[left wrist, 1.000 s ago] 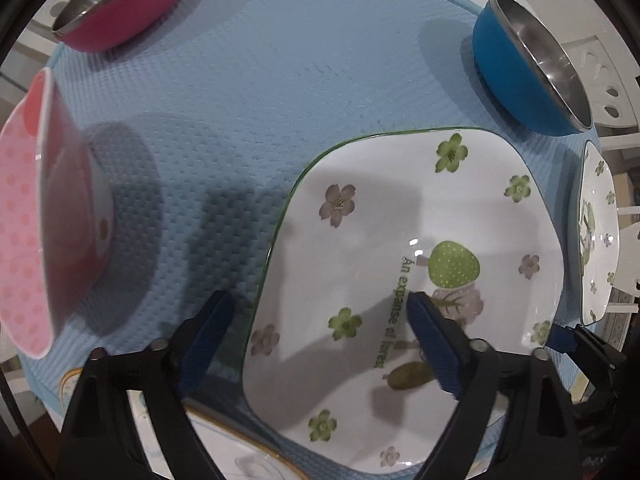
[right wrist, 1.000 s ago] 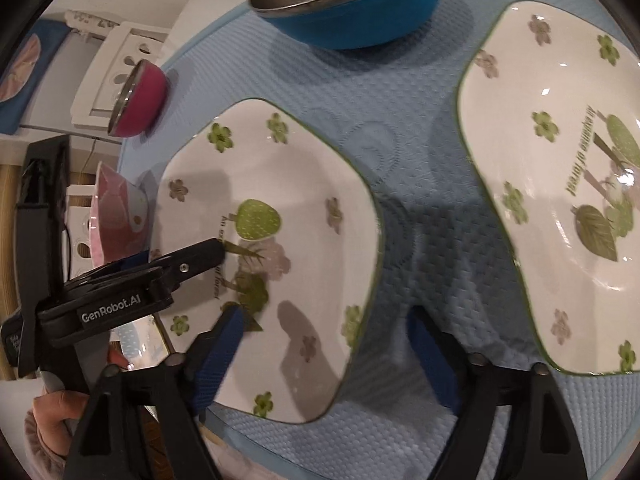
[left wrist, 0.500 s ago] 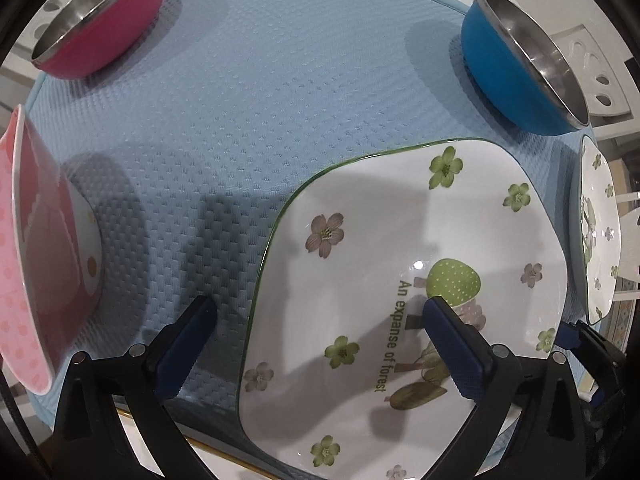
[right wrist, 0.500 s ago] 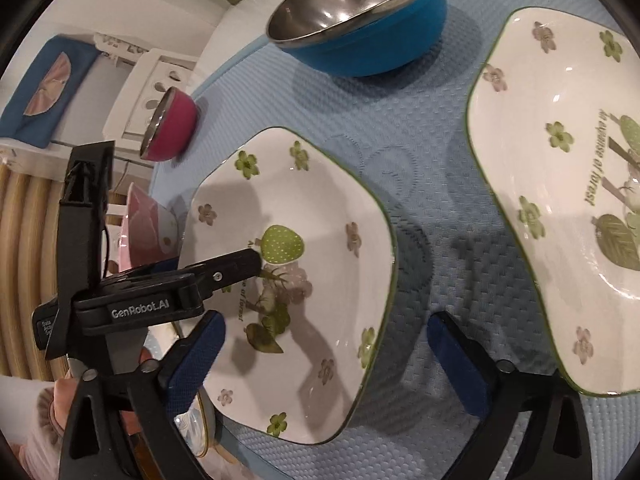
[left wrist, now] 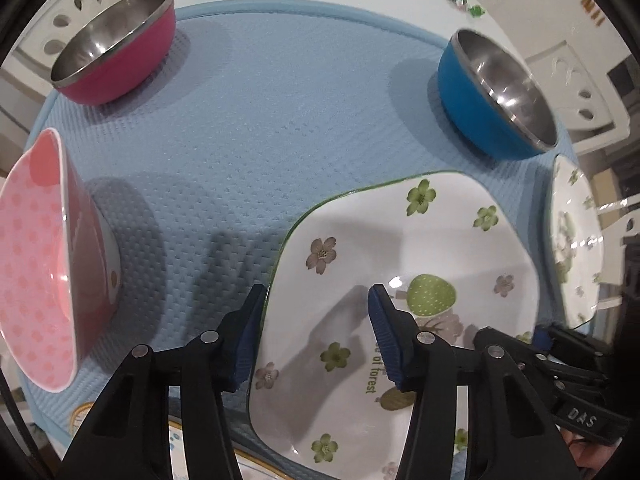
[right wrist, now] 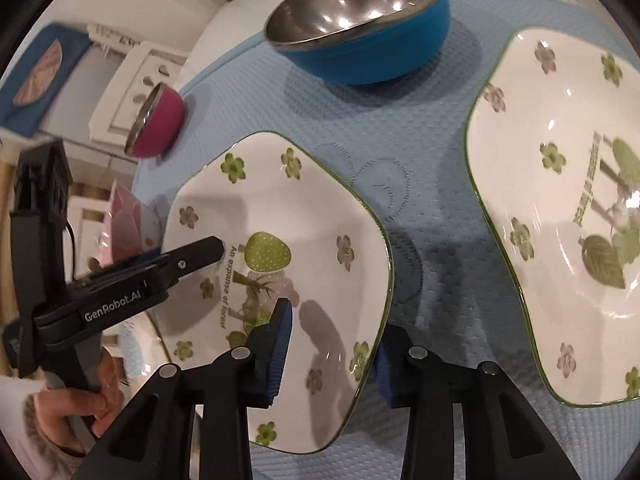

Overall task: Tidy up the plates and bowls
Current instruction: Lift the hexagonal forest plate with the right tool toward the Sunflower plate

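Both your grippers have narrowed from wide open and are closing on opposite rims of the near plate (left wrist: 400, 240). The left gripper (left wrist: 316, 340) straddles one edge, the right gripper (right wrist: 332, 352) the other, pads not clearly pressing yet. It looks glazed, stiff, slippery and breakable, so bite the raised rim evenly. Beyond the plate on the mat (left wrist: 280, 100) stand a blue bowl (left wrist: 492, 100), a red bowl (left wrist: 116, 48), and beside it a second plate (right wrist: 560, 200).

Both wrist cameras are looking steeply down, close over the blue mat (left wrist: 256, 168). Each is facing the same flowered plate (left wrist: 400, 280) from opposite edges, sharing the blue bowl (right wrist: 360, 28).
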Available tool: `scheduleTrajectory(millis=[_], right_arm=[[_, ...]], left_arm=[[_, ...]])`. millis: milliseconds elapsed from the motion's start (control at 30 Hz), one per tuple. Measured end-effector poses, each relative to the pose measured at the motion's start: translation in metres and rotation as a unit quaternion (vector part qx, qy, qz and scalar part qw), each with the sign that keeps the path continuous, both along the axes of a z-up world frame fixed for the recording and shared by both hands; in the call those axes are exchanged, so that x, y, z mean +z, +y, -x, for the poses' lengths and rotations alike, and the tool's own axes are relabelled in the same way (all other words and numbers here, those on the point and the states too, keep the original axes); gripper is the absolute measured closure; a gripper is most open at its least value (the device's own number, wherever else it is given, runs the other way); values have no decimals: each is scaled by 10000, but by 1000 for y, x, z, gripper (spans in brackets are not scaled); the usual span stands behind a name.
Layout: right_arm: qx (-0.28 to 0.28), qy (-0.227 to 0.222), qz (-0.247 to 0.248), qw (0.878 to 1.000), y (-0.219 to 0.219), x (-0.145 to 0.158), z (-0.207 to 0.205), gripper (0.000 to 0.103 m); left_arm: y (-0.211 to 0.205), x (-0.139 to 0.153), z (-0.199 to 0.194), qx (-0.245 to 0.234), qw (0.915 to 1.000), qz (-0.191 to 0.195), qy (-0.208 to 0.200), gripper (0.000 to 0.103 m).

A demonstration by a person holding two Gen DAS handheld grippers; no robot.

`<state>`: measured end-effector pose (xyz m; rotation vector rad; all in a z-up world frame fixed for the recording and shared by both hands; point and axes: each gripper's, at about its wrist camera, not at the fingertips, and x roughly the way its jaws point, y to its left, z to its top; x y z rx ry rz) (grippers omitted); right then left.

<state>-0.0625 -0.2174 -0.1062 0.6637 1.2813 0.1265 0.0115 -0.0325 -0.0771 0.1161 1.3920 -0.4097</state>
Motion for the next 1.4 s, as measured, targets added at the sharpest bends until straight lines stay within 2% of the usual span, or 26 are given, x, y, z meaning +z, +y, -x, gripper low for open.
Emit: scheduleTrajectory(millis=[167, 400, 633, 667, 800, 1033, 1400], right_arm=[[3, -19, 62, 10000, 2, 7, 7, 66], [-54, -121, -39, 9999, 3, 21, 13, 66], [-143, -186, -147, 9996, 5, 35, 20, 66], [-154, -194, -161, 9996, 5, 37, 20, 66], [-107, -242, -116, 9996, 6, 50, 21, 66], [-37, -272, -93, 9996, 17, 67, 19, 66], [-20, -438, -135, 9989, 37, 84, 24, 66]], left_arm=[[-9, 20, 6, -176, 9996, -146, -162, 55], [-10, 39, 6, -193, 9994, -104, -264, 54], [0, 43, 6, -124, 9996, -34, -267, 54], [-1, 33, 12, -123, 9995, -32, -276, 54], [7, 35, 20, -112, 9993, -10, -346, 53], [20, 48, 24, 32, 9991, 124, -403, 53], [39, 65, 34, 203, 9981, 121, -575, 53]])
